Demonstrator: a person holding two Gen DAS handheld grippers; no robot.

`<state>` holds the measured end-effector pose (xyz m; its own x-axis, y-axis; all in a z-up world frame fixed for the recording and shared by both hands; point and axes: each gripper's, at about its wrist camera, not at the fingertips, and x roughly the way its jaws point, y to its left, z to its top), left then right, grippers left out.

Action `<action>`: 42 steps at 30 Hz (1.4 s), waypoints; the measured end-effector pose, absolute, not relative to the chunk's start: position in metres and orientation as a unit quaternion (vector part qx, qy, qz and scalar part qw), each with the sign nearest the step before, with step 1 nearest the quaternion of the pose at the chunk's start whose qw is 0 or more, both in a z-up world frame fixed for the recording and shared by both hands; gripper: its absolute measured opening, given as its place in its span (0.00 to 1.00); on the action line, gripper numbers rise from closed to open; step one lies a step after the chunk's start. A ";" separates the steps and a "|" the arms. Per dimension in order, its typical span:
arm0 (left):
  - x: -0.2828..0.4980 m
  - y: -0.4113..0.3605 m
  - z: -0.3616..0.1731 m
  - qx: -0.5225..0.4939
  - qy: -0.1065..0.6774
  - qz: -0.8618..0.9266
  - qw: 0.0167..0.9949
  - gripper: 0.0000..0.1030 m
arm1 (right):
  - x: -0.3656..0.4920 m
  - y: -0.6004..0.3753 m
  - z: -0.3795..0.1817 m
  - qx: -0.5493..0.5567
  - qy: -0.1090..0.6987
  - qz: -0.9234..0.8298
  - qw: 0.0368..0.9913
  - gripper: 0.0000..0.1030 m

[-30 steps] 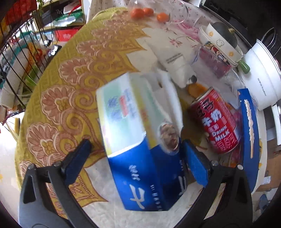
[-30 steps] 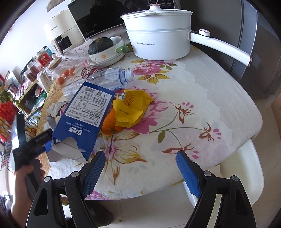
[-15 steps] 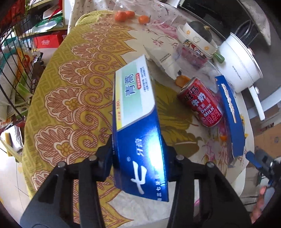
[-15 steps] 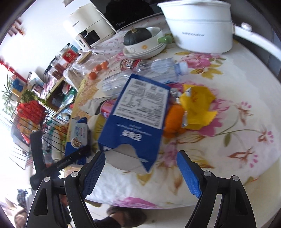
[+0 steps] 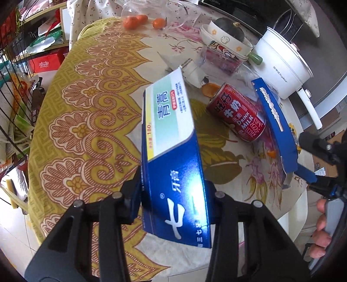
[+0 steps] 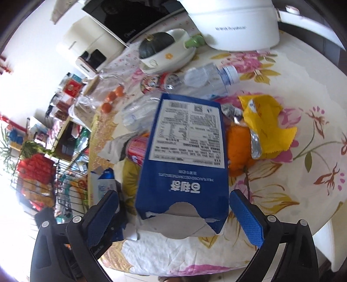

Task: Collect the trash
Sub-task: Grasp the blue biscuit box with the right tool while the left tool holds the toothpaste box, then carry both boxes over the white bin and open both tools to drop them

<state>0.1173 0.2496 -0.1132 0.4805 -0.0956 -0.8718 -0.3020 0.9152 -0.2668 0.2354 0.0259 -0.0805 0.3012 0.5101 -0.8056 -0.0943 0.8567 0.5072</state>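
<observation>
My left gripper (image 5: 173, 199) is shut on a blue and green toothpaste box (image 5: 171, 151) and holds it above the table. My right gripper (image 6: 173, 214) is open, its pads on either side of the torn near end of a flat blue carton (image 6: 184, 160) lying on the table; that carton shows edge-on in the left wrist view (image 5: 275, 128). A red milk can (image 5: 238, 115) lies on its side beside it. A yellow wrapper (image 6: 266, 125), orange peel (image 6: 238, 147) and a clear plastic bottle (image 6: 208, 80) lie beyond the carton.
A white electric pot (image 6: 234, 21) stands at the back. A bowl with a dark squash (image 6: 160, 47) sits left of it. A bag of small oranges (image 5: 141, 20) lies at the far edge. A wire rack (image 5: 13, 71) stands left of the table.
My left gripper closed on the toothpaste box and lifted it off the table. My right gripper moved in to the blue carton until its open pads flank the torn end.
</observation>
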 end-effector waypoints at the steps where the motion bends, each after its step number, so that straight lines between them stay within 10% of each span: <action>1: 0.117 0.250 -0.113 -0.197 0.506 0.060 0.838 0.43 | 0.237 0.027 -0.084 0.187 0.562 0.188 0.783 1.00; 42: 0.103 0.120 -0.051 -0.205 0.449 -0.081 0.866 0.41 | 0.154 -0.176 -0.004 0.194 0.479 0.180 0.837 0.89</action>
